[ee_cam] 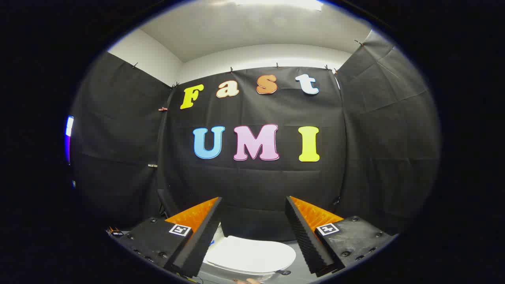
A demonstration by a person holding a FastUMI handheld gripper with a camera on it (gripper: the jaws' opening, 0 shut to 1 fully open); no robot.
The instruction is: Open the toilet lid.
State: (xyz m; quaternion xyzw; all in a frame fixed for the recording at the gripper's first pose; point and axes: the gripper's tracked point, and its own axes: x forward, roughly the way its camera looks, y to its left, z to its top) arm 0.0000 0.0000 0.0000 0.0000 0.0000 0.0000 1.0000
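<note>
The gripper hangs with its fingers spread wide, holding nothing. The smooth white oval plastic toilet lid lies flat and closed, low between them. Approaching too high, I reckon, a finger would skid across its slick top.

A single camera rides on the gripper and looks forward along its two fingers, which rise from the bottom of the view, spread wide apart with nothing pressed between them. The camera sits fairly high and faces almost level toward the booth's back wall of black cloth, which it meets nearly square on. The fisheye lens also takes in both side walls and a strip of pale ceiling. Low down, between and just below the fingers, lies the closed white toilet lid, seen from above and close by.
</note>
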